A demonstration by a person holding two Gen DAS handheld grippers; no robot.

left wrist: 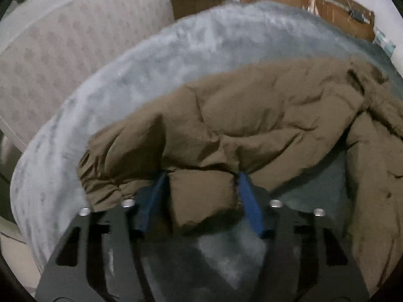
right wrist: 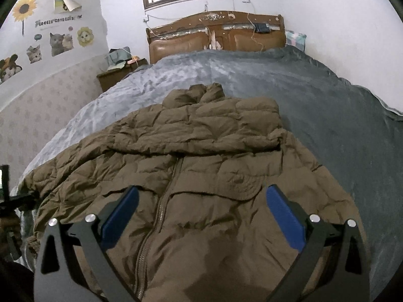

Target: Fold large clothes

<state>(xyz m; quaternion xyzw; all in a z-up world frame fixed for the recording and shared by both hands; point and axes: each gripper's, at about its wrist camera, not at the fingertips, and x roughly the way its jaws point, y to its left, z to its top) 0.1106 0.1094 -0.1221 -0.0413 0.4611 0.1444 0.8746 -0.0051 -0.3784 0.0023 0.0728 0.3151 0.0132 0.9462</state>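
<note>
A brown puffer jacket (right wrist: 201, 156) lies front up on a grey blanket (right wrist: 314, 95) on the bed, zipper down its middle, collar toward the headboard. My left gripper (left wrist: 201, 178) is shut on a folded edge of the jacket (left wrist: 252, 115) at its left side and holds it lifted off the blanket (left wrist: 141, 70). The jacket's far part drapes to the right in the left wrist view. My right gripper (right wrist: 201, 196) is open and hovers above the jacket's lower front, blue pads (right wrist: 284, 214) wide apart, touching nothing.
A wooden headboard (right wrist: 216, 37) stands at the far end of the bed. A nightstand (right wrist: 118, 73) with clutter is at the bed's far left. A patterned wall (left wrist: 50, 58) runs along the left. The left gripper's body (right wrist: 10, 201) shows at the left edge of the right wrist view.
</note>
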